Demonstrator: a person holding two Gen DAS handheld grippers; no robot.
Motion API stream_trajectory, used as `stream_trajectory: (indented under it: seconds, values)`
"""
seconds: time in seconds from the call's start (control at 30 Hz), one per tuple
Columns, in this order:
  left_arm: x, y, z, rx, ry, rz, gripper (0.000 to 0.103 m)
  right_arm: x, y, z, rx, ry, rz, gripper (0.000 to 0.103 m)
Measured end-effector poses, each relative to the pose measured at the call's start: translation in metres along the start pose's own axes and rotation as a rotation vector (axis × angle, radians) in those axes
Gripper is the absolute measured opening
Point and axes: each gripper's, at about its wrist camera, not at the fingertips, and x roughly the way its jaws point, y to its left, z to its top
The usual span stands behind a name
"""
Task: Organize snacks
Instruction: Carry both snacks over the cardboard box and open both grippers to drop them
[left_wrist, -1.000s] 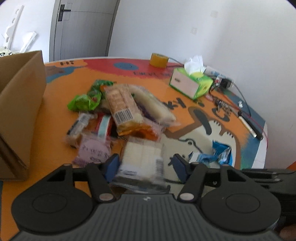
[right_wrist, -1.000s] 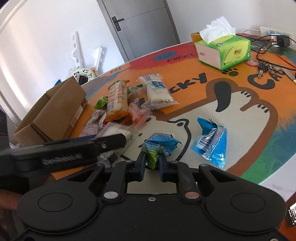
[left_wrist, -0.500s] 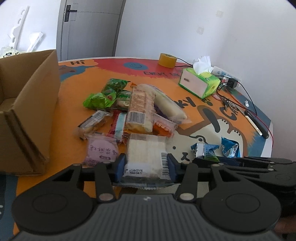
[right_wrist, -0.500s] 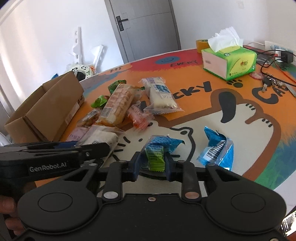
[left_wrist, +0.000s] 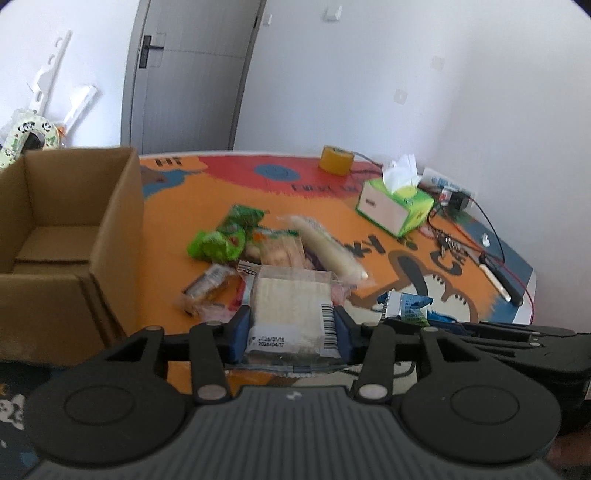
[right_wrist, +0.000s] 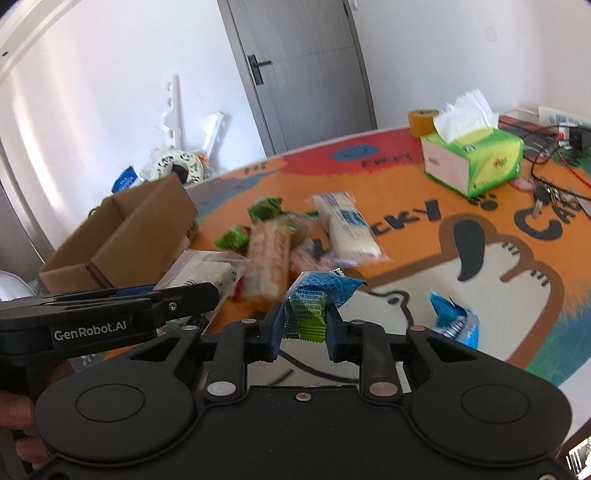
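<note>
My left gripper (left_wrist: 291, 325) is shut on a white wafer packet (left_wrist: 288, 295) with a barcode, held clear of the orange table (left_wrist: 177, 206). In the right wrist view this left gripper (right_wrist: 210, 293) juts in from the left, the white packet (right_wrist: 207, 269) in its jaws. A small blue and green snack packet (right_wrist: 317, 295) sits pinched in my right gripper (right_wrist: 306, 325), which is shut on it above the table. The open cardboard box (left_wrist: 74, 229) stands at the left. Several more snacks (left_wrist: 258, 247) lie heaped mid-table, among them a long white packet (right_wrist: 351, 229).
A second blue packet (right_wrist: 454, 317) lies on the table at the right. A green tissue box (left_wrist: 395, 206), a tape roll (left_wrist: 336, 158), keys (right_wrist: 543, 195) and cables (left_wrist: 491, 236) crowd the far right. A hand (right_wrist: 14, 417) holds the left gripper's grip.
The left jaws closed onto the white packet and lifted it off the table. The right gripper rose with the blue and green packet. The box now shows larger in both views.
</note>
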Motion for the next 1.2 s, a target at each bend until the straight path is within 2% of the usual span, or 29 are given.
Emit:
stream_trajectory:
  seconds: [0.53, 0.83, 1.2]
  values:
    - [-0.039, 0.032, 0.04, -0.028, -0.129, 0.064, 0.046, 0.005, 0.04, 0.032, -0.023, -0.093, 0.093, 0.024]
    - [-0.047, 0.068, 0.056, -0.057, -0.157, 0.118, 0.046, 0.021, 0.07, 0.055, -0.049, -0.127, 0.152, 0.024]
    - [-0.046, 0.123, 0.074, -0.127, -0.151, 0.203, 0.046, 0.05, 0.104, 0.076, -0.079, -0.132, 0.229, 0.024]
